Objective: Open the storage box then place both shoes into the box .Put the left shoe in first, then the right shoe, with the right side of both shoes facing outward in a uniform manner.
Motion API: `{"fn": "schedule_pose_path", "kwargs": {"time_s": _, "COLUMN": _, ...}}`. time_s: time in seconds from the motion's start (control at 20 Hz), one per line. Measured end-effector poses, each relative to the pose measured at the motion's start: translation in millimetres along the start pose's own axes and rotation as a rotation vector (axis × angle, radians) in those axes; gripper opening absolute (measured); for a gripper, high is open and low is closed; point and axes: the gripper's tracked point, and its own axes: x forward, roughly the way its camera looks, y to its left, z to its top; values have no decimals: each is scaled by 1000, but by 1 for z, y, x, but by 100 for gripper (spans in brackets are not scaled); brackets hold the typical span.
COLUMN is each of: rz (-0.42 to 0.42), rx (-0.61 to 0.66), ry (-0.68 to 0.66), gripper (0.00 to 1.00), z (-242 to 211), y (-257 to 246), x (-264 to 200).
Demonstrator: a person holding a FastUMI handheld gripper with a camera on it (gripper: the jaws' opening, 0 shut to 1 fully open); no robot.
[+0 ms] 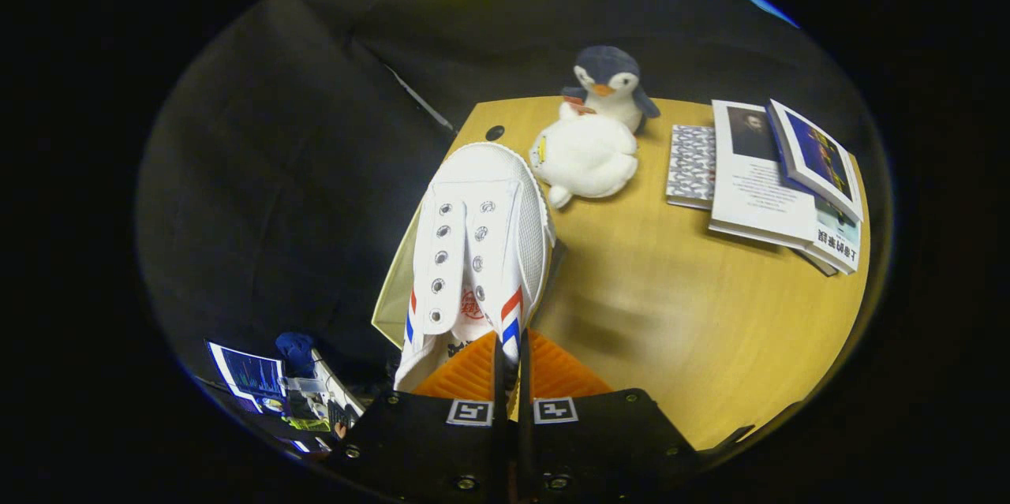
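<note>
Clutter sits low at my far left: a screen (246, 375) and some small gear beyond the bench edge, too small to make out. Next comes the white shoe (473, 252), which my tongs (510, 366) have pinched at the heel collar, on its right wall where the red and blue stripes run; the fingers are drawn nearly together with that thin wall between them. The shoe's long axis runs straight away from me, heel at the fingers, toe pointing toward the far corner of the bench (671, 307). It seems lifted, hanging partly past the bench's left edge, though I cannot be certain. Just beyond the toe lies a white plush toy (585, 157), with a penguin toy (609, 86) touching it from behind. Further right, a patterned notebook (693, 165) lies beside a stack of books (781, 181). My guess is that the carry to the box turns on that heel-to-toe line: I must swing it so the striped side faces outward.
</note>
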Motion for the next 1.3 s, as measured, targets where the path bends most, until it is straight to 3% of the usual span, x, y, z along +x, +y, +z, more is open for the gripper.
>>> {"fn": "schedule_pose_path", "kwargs": {"time_s": 0.15, "rz": 40, "rx": -15, "ry": 40, "gripper": 5, "z": -1, "y": 30, "x": 29}}
{"fn": "schedule_pose_path", "kwargs": {"time_s": 0.3, "rz": 26, "rx": -62, "ry": 100, "gripper": 5, "z": -10, "y": 38, "x": 65}}
{"fn": "schedule_pose_path", "kwargs": {"time_s": 0.65, "rz": -75, "rx": -123, "ry": 246, "gripper": 5, "z": -43, "y": 31, "x": 137}}
{"fn": "schedule_pose_path", "kwargs": {"time_s": 1.0, "rz": -198, "rx": -70, "ry": 281, "gripper": 5, "z": -50, "y": 20, "x": 167}}
{"fn": "schedule_pose_path", "kwargs": {"time_s": 1.15, "rz": -184, "rx": -69, "ry": 278, "gripper": 12, "z": -51, "y": 24, "x": 169}}
{"fn": "schedule_pose_path", "kwargs": {"time_s": 1.3, "rz": -119, "rx": -42, "ry": 258, "gripper": 29, "z": -44, "y": 43, "x": 159}}
